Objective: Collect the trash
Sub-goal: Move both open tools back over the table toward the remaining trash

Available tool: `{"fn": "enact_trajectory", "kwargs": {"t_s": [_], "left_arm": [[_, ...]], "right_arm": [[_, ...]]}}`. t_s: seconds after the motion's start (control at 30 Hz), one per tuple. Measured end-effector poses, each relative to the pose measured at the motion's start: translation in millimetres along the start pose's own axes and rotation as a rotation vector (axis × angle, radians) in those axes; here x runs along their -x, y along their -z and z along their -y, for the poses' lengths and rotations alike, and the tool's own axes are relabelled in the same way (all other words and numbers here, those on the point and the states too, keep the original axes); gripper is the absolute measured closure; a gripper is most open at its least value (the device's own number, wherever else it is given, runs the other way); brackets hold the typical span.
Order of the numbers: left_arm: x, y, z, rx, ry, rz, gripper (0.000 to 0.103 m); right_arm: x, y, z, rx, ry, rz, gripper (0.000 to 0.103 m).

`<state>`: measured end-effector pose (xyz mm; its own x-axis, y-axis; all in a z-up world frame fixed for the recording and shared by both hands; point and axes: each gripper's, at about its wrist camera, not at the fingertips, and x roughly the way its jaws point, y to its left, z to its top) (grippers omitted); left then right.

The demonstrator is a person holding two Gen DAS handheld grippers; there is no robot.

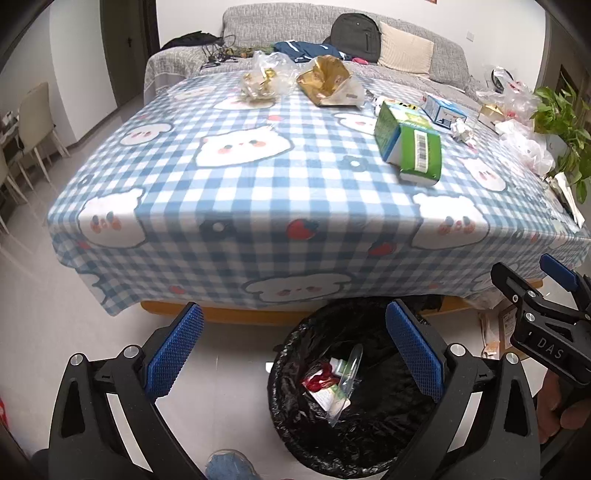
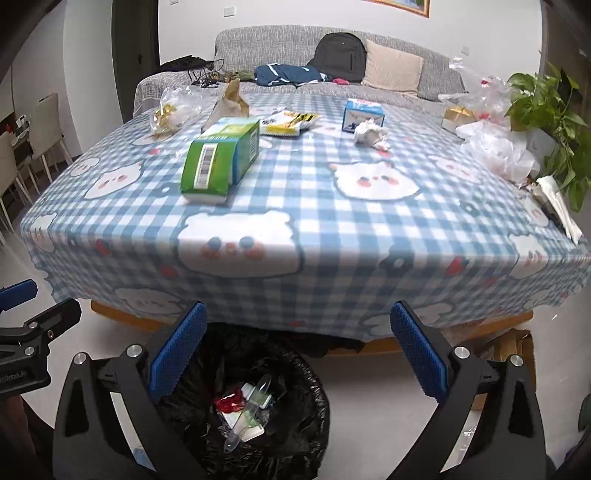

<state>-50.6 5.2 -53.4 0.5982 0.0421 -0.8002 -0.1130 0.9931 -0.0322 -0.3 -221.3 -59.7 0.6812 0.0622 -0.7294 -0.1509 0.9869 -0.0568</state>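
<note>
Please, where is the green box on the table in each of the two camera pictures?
Left wrist view: the green box lies right of centre, in the upper half, barcode facing the camera.
Right wrist view: the green box lies left of centre, in the upper half.
Shared landmark: the black bin on the floor before the table.

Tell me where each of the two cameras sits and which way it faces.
Left wrist: rides the left gripper, low over the trash bin, facing the table and sofa; its own open fingers show, plus the right gripper at the right edge.
Right wrist: rides the right gripper, a little further right, facing the same way; its open fingers show, with the left gripper's side at the left edge.
Shared: bin, green box, blue carton, backpack, plant.
</note>
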Motion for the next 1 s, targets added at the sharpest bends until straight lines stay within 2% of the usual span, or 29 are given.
{"fn": "enact_trajectory", "kwargs": {"t_s": [0.63, 1.0], "left_arm": [[-15.0, -62.9, 34.2, -0.007, 0.039, -0.003, 0.006], [-32.1, -96.6, 53.6, -0.031, 0.076, -0.011, 0.006]], "right_arm": [[6.9, -69.0, 58.2, -0.019, 0.058, 0.054, 0.008], [-22.9, -106.7, 72.1, -0.042, 0.058, 0.032, 0.008]]}}
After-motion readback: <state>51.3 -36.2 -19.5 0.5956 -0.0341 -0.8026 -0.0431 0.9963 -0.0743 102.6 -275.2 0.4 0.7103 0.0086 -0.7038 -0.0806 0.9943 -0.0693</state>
